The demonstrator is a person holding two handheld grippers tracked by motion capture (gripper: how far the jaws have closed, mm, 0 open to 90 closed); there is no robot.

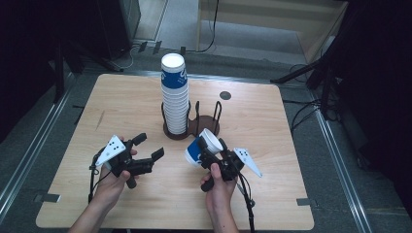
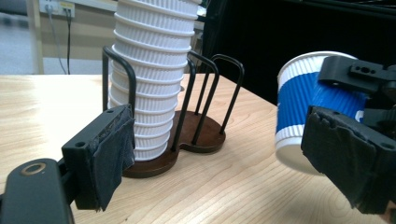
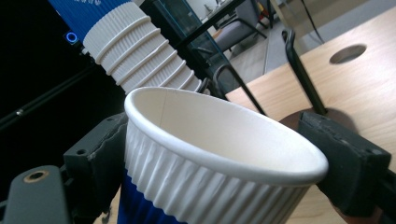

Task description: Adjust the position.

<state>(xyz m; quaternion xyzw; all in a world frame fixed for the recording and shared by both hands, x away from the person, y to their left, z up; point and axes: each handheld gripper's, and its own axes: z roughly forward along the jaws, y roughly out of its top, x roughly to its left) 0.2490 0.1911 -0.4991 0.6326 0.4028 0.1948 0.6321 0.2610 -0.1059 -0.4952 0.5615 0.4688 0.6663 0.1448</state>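
A tall stack of ribbed white paper cups (image 1: 175,92) with a blue-banded one on top stands in the left slot of a dark wire cup holder (image 1: 192,130) at the table's middle. My right gripper (image 1: 210,148) is shut on a single blue-and-white cup (image 1: 200,149), tilted and held just in front of the holder. In the right gripper view the cup (image 3: 210,154) sits between both pads, with the gripper (image 3: 219,149) around it. My left gripper (image 1: 149,145) is open and empty, left of the cup. In the left gripper view its jaws (image 2: 219,158) frame the stack (image 2: 152,79) and the held cup (image 2: 299,107).
The holder's right slot (image 1: 210,119) has bare wire hoops. A round hole (image 1: 225,95) sits in the wooden table (image 1: 291,194) behind the holder. Dark stands and cables surround the table on the floor.
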